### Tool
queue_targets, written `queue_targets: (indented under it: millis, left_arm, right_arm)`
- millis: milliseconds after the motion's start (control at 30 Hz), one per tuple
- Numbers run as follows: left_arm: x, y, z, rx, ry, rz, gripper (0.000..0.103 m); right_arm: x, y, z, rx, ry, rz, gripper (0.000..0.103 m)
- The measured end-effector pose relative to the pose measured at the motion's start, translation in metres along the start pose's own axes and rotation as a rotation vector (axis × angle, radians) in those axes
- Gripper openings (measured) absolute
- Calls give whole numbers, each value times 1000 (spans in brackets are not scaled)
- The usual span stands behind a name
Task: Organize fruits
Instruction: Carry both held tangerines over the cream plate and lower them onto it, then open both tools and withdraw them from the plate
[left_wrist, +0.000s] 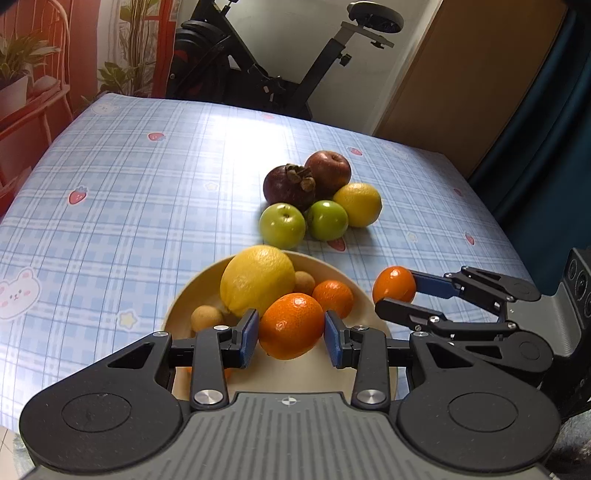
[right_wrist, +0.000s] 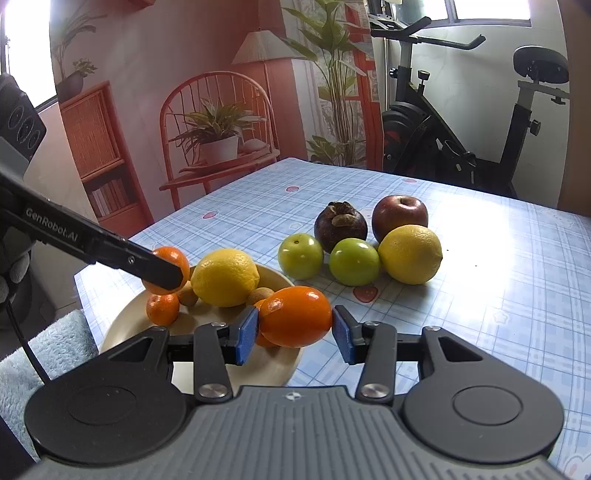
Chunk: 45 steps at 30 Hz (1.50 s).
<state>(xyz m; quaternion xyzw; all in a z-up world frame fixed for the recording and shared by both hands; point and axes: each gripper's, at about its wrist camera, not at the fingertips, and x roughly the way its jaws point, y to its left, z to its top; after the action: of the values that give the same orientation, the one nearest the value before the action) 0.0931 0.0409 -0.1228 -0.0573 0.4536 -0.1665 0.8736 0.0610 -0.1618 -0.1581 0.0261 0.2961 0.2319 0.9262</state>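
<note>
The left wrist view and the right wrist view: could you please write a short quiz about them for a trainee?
1. True or false: the left gripper holds an orange, and the right gripper holds another orange.
2. Which fruit lies on the plate? A: a red apple. B: a lemon. C: a green apple.
3. How many fruits sit together on the tablecloth beyond the plate?

Key: 1 true. 2 B. 3 five.
</note>
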Motion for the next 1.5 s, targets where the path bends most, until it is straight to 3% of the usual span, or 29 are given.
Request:
queue_targets:
  millis: [367, 867, 1500]
  left_arm:
    - [16, 5, -10, 12, 15, -17, 40]
    - [47, 16, -2, -89, 71, -22, 40]
    - [67, 13, 3, -105, 68, -42, 40]
  right_arm:
    - [10, 24, -8, -77, 70, -17, 46]
    - [18, 24, -14, -127, 75, -43, 46]
    - [18, 24, -17, -119, 62, -47, 47]
